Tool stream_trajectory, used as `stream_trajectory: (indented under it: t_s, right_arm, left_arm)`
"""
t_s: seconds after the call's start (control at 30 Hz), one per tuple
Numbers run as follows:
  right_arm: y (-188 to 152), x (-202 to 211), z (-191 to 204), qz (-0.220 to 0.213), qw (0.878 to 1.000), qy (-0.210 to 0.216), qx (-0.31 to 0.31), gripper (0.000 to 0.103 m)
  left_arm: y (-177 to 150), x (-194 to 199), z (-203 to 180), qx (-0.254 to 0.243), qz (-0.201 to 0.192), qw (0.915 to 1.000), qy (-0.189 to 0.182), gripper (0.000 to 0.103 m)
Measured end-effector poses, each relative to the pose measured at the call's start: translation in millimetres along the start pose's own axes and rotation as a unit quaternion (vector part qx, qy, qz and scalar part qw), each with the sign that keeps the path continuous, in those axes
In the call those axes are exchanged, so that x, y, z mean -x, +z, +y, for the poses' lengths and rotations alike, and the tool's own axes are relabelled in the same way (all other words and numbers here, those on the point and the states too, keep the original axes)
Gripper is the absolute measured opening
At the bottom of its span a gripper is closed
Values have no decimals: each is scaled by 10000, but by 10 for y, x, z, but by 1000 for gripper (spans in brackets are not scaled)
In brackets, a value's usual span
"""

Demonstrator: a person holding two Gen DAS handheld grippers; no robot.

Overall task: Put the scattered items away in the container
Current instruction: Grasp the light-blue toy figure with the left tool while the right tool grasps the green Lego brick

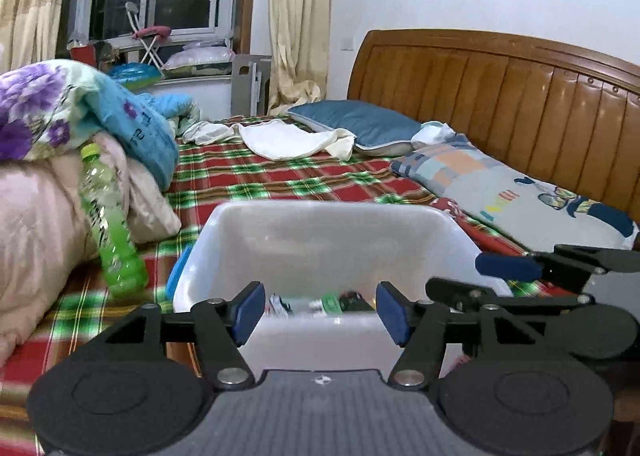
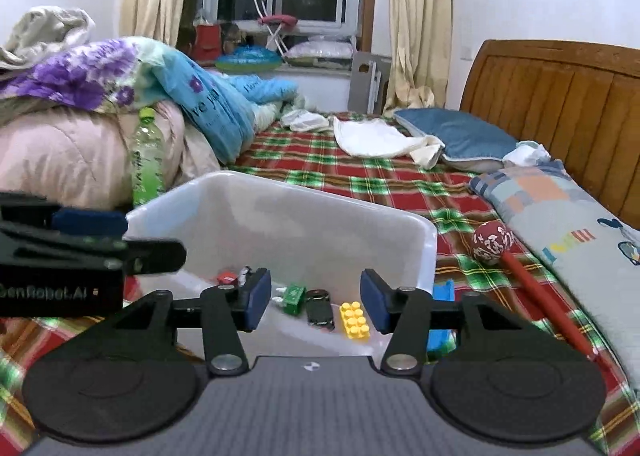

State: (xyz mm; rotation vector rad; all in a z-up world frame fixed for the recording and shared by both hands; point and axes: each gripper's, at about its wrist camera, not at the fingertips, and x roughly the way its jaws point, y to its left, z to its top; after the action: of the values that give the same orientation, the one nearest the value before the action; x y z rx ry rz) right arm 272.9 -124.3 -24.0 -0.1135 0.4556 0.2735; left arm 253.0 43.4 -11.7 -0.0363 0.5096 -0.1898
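Observation:
A white plastic bin (image 1: 320, 232) (image 2: 280, 211) sits on the plaid bed. Inside it lie a yellow brick (image 2: 354, 320), a black toy car (image 2: 319, 307), a green block (image 2: 292, 298) and a small red piece (image 2: 226, 277). My left gripper (image 1: 320, 314) is open and empty over the bin's near rim. My right gripper (image 2: 315, 302) is open and empty above the bin's contents. A green bottle (image 1: 112, 232) (image 2: 147, 159) leans on the quilts left of the bin. A red mallet (image 2: 520, 272) lies right of the bin. A blue item (image 1: 178, 270) lies by the bin's left wall.
Piled quilts (image 1: 48, 183) rise at the left. Pillows (image 1: 520, 187) and a wooden headboard (image 1: 500, 75) line the right. A blue piece (image 2: 440, 316) lies right of the bin. White cloth (image 1: 288, 139) lies further up the bed.

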Motion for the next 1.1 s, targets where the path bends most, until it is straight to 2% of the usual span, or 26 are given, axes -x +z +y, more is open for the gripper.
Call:
stream_trajectory:
  t_s: [0.23, 0.5, 0.67, 0.77, 0.93, 1.0, 1.07, 1.1]
  right_arm:
    - [-367, 362, 108, -39, 9999, 67, 120, 57]
    - [-923, 505, 212, 304, 9993, 160, 139, 57]
    - [-1227, 561, 296, 484, 9984, 191, 217, 56]
    - [-1353, 608, 300, 531, 9980, 223, 245, 56]
    - [-1381, 630, 147, 513, 9986, -101, 50, 55]
    - [-1355, 626, 71, 487, 9987, -104, -67, 55]
    - [-1331, 630, 21, 437, 9989, -160, -50, 55]
    - [-1311, 628, 4, 409, 9990, -175, -43, 55]
  left_arm:
    - [-600, 363, -98, -57, 191, 9998, -4, 66]
    - [-1278, 469, -38, 261, 690, 9972, -92, 66]
    - [-1609, 520, -131, 379, 936, 9947, -206, 66]
    - [-1706, 514, -255, 294, 1033, 9936, -361, 66]
    - [-1664, 389, -414, 447, 1093, 9914, -572, 63]
    - [-1660, 304, -484, 460, 1190, 9899, -615, 58]
    - [-1689, 224, -576, 265, 1316, 9895, -539, 45]
    - [-1709, 211, -617, 103, 1330, 9899, -478, 45]
